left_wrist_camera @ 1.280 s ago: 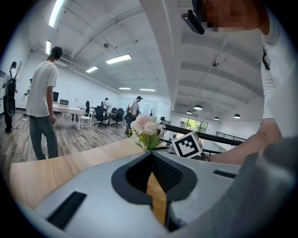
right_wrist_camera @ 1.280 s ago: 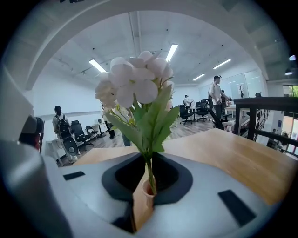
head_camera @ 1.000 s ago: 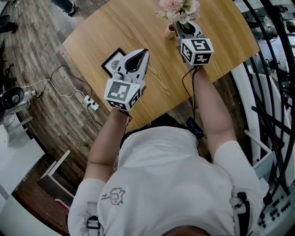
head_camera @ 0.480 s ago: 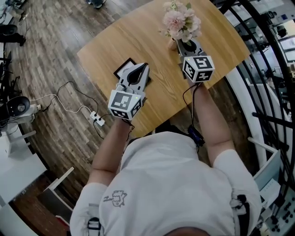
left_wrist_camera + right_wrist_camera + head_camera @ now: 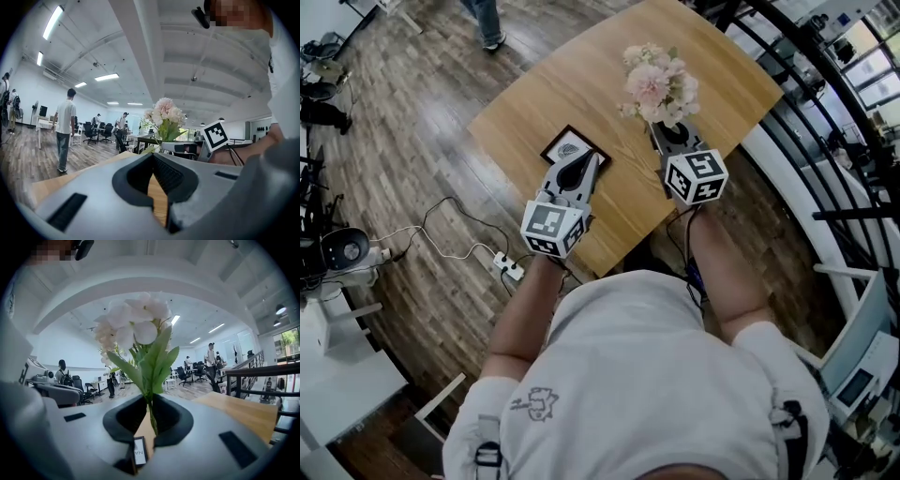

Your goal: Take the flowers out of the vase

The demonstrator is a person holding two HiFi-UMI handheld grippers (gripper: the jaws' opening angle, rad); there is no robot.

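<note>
A bunch of pale pink and white flowers (image 5: 659, 82) with green leaves hangs over the wooden table (image 5: 581, 84). My right gripper (image 5: 667, 131) is shut on its thin green stems (image 5: 151, 416). In the right gripper view the blooms (image 5: 133, 326) rise straight above the jaws. No vase shows in any view. My left gripper (image 5: 581, 165) hovers over the table's near edge to the left, with its jaws together and nothing in them. In the left gripper view the flowers (image 5: 164, 115) stand ahead and slightly right of the left gripper (image 5: 153, 164).
A black-framed picture (image 5: 570, 146) lies on the table just beyond the left gripper. A dark metal railing (image 5: 825, 141) runs along the right. A power strip and cables (image 5: 508, 269) lie on the wood floor to the left. People (image 5: 64, 126) walk in the office behind.
Both grippers have risen and drawn back toward the person. The flowers came along in the right gripper. The small tan vase seen beside its jaws earlier is out of sight.
</note>
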